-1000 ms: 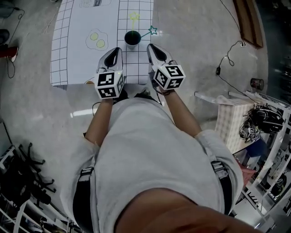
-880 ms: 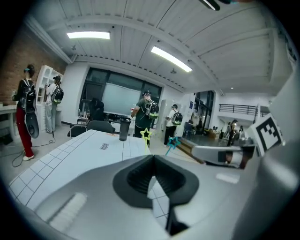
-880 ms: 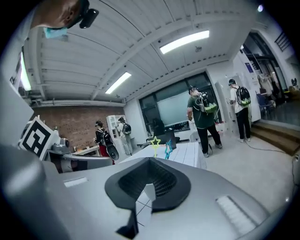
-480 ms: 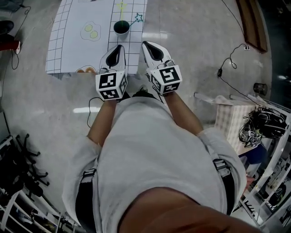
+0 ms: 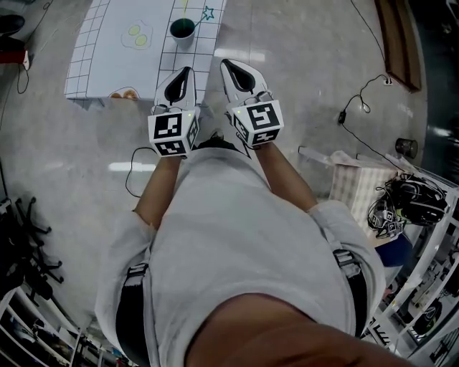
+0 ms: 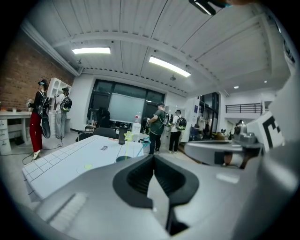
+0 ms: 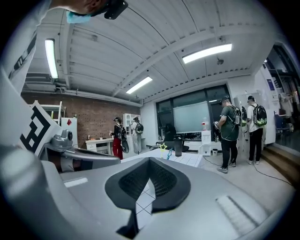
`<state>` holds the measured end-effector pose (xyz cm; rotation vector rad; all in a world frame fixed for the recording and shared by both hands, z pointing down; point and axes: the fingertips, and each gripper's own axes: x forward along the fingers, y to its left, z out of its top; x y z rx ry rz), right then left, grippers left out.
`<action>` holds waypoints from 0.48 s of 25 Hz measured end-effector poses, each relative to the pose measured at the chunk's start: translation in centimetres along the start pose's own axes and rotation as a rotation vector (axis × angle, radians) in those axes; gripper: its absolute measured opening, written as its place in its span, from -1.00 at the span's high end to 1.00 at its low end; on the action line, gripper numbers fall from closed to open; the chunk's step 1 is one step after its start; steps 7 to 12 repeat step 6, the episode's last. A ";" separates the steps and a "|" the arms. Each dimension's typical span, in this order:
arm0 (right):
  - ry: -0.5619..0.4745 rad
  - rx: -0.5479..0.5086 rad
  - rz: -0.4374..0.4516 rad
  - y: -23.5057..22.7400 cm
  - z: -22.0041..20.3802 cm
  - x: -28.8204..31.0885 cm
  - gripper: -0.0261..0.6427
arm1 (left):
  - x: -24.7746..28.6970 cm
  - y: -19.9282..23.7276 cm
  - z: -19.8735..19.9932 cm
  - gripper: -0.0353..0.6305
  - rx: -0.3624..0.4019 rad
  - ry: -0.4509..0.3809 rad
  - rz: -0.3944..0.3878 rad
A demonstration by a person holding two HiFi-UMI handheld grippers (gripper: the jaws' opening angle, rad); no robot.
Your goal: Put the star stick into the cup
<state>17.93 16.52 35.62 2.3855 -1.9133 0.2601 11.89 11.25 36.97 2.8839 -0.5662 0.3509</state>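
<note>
Backed off from table, cup now well ahead of tips | left gripper, right gripper: both closed, empty | star stick in cup, leaning out | placement looks done

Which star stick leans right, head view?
The teal star stick: it slants right out of the cup. The yellow one stands about upright.

Table: white top with a grid, stands on grey floor. On it: dark cup upright near the right edge, fried-egg print left of it, brownish patch at the near edge
</note>
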 end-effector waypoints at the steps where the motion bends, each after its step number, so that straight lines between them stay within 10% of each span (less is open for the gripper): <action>1: 0.000 0.006 0.002 0.0 -0.2 -0.2 0.93 | -0.1 -0.3 -0.1 0.88 0.008 0.005 0.000; 12: -0.010 0.039 -0.006 -0.4 -0.8 -1.0 0.93 | 0.1 -2.1 -0.7 0.88 0.059 0.039 -0.031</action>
